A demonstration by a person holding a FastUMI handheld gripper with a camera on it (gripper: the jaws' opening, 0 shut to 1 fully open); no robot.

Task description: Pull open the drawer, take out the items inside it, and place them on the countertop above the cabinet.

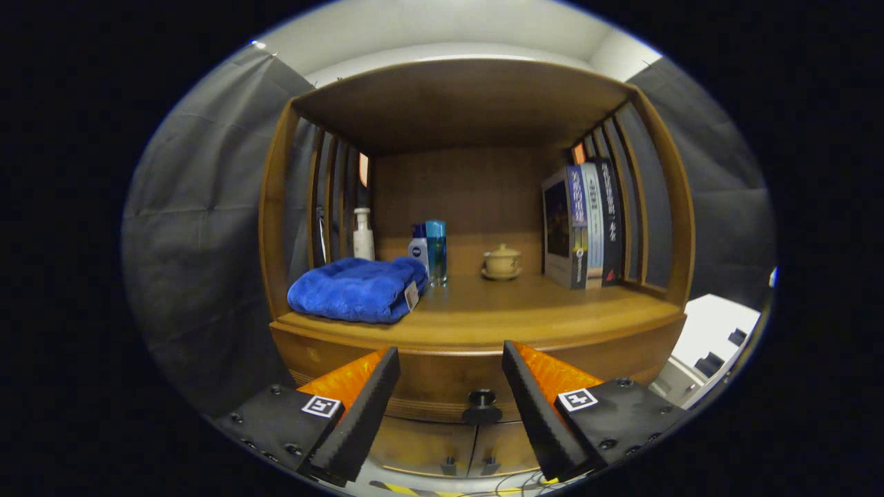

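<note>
1. gripper (450, 359) fingers spread wide, nothing between the pads; both tips sit level with the front edge of the countertop (525, 314).
2. drawer (442, 383) closed, its front flush under the countertop lip. its dark round knob (481, 406) lies in the gap between the two fingers, a little lower than the tips and slightly right of the midline; untouched, apart from both fingers.
3. contents of the drawer not visible; front is shut.
4. below the drawer, two cabinet doors (442, 449) meet at a centre seam, each with a small dark handle near the seam.
5. wooden cabinet (276, 207) has an open alcove above the countertop, slatted sides left and right, solid back panel.
6. on the countertop, near left: folded blue towel (352, 288) with a small tag at its right end, lying beyond the left finger.
7. far left, behind the towel: white pump bottle (363, 235), upright.
8. just right of the towel, far: small white and blue bottle (418, 248) and a taller clear blue bottle (436, 250), upright, side by side, close enough that touching cannot be told.
9. far centre: small lidded cup on a saucer (502, 262), standing alone.
10. far right: row of books (583, 224) standing upright against the right slats.
11. near centre and near right of the countertop bare wood.
12. grey cloth wall (200, 228) on both sides of the cabinet.
</note>
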